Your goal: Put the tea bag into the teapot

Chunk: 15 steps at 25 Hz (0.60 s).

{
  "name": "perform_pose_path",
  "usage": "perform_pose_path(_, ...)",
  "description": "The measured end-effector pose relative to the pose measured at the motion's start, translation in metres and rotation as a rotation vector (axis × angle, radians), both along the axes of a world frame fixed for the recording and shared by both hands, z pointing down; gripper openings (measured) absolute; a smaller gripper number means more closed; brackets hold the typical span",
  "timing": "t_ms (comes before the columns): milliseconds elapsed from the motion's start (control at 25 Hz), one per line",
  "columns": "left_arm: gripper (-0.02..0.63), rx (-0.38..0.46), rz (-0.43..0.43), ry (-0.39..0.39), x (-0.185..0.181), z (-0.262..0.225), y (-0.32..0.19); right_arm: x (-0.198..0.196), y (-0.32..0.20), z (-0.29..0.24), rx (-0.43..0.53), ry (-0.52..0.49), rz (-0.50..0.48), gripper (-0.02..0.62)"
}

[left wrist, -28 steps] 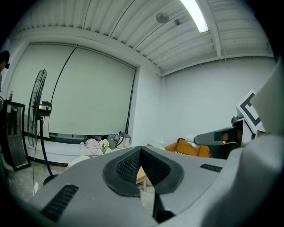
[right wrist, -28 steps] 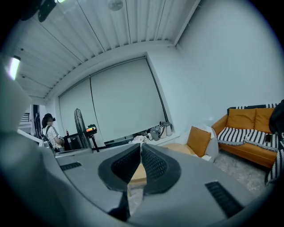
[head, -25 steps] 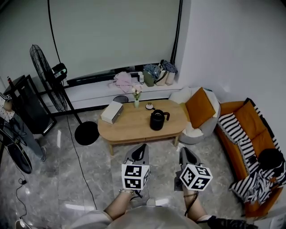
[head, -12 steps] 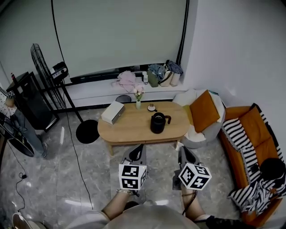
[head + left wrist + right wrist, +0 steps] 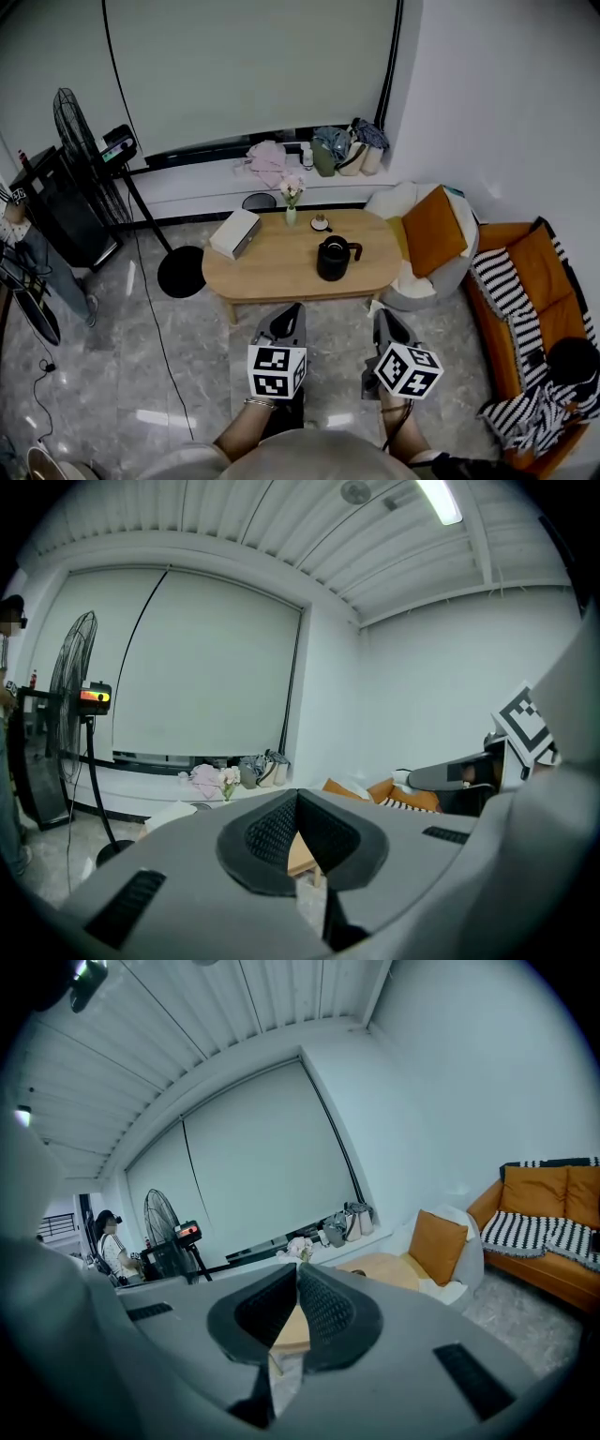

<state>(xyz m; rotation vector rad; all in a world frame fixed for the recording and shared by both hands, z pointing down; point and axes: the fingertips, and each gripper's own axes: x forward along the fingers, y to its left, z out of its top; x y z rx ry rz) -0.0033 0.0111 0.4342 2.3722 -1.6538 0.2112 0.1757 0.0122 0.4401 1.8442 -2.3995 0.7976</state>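
Hardly anything has shifted since a second ago: the black teapot (image 5: 333,258) stands on the oval wooden table (image 5: 253,277), well ahead of the left gripper (image 5: 296,310) and right gripper (image 5: 382,316) (tea bag too small to pick out); each gripper's jaws are pressed together, tips touching, gripping nothing

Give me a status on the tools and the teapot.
Left tool, right tool shut, empty. Teapot on table, well ahead. Tea bag not spotted. Nothing between.
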Motion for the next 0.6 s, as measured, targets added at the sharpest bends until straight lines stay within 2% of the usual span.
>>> perform_pose_path(360, 0.005, 0.026, -0.011, 0.05, -0.008, -0.005, -0.081, 0.001, -0.077, -0.017, 0.041, 0.038, 0.015, 0.04)
perform_pose_path(600, 0.005, 0.028, -0.01, 0.054, -0.016, -0.011, -0.134, -0.005, -0.122, -0.022, 0.039, 0.066, 0.019, 0.04)
